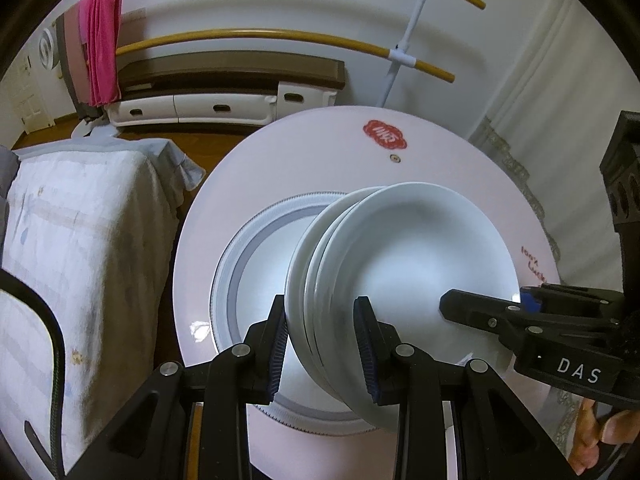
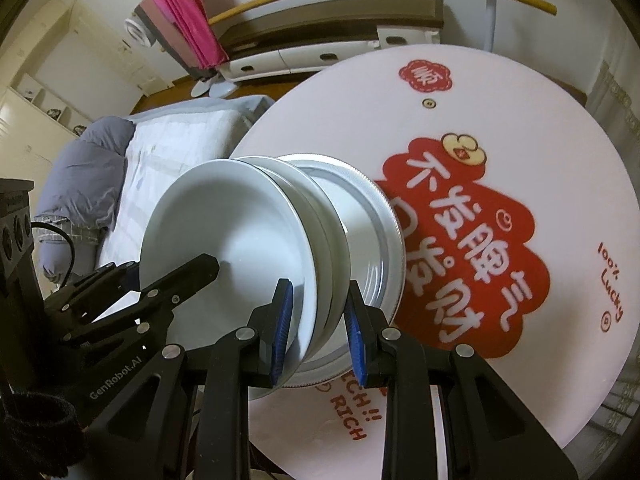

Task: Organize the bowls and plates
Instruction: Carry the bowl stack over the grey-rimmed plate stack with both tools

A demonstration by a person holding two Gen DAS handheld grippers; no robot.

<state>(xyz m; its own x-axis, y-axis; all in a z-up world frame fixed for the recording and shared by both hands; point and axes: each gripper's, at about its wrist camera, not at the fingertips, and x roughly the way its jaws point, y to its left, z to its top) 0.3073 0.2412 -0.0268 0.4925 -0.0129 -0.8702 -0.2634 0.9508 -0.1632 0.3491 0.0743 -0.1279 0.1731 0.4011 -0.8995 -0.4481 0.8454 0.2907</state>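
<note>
Left wrist view: the left gripper (image 1: 322, 344), angled steeply downward, is clamped on the near rim of a stack of white plates (image 1: 404, 264), apparently three, held above a larger grey-rimmed plate (image 1: 256, 264) on the round pink counter (image 1: 320, 160).

Right wrist view: the right gripper (image 2: 318, 332) is clamped on the stack's opposite rim, the left gripper seen alongside.

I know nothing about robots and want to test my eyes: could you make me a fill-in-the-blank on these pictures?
1. The left gripper and right gripper both clamp a stack of ___ plates.
2. The table is ___ in shape.
3. A ___ cloth hangs on the rack.

Missing words: white; round; pink.
</note>
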